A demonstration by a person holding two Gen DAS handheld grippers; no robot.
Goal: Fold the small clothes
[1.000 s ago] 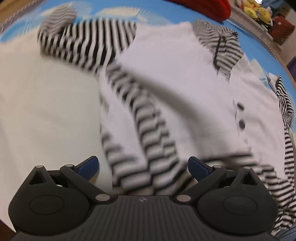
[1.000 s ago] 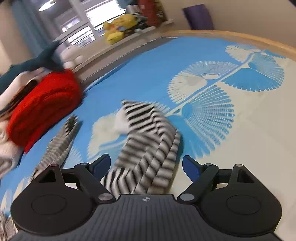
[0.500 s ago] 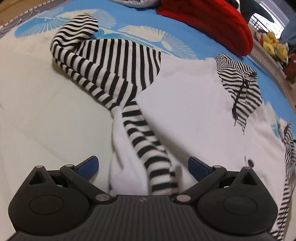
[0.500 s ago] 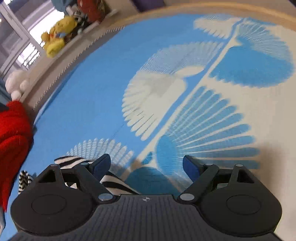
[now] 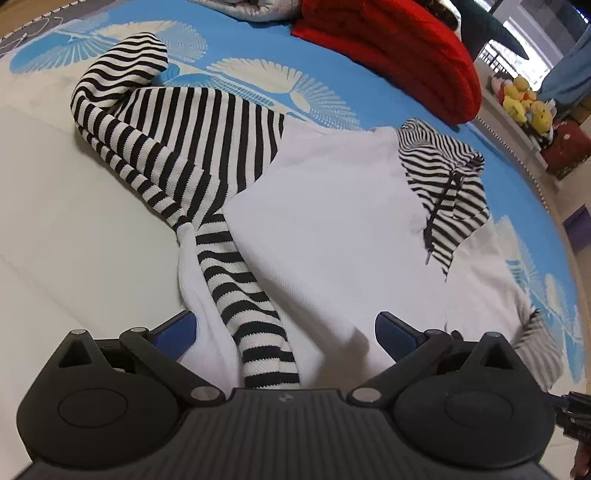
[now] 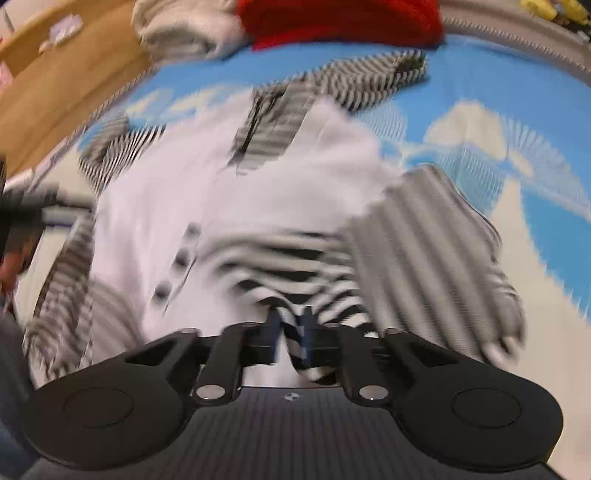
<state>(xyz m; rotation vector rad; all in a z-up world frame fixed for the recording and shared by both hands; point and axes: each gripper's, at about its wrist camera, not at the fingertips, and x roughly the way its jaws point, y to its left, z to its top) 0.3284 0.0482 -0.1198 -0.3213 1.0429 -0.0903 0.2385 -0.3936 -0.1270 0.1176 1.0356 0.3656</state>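
Striped hoodie: lying spread on the blue mat, sleeves trailing past its edges. My left claw is gaping wide; my right claw is pinching striped cloth.

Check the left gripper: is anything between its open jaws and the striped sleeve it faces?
Nothing visible blocks it. The left gripper is open, and the striped sleeve of the hoodie already runs between the jaws, beside a white fold. The right gripper is shut on striped cloth in a blurred view.
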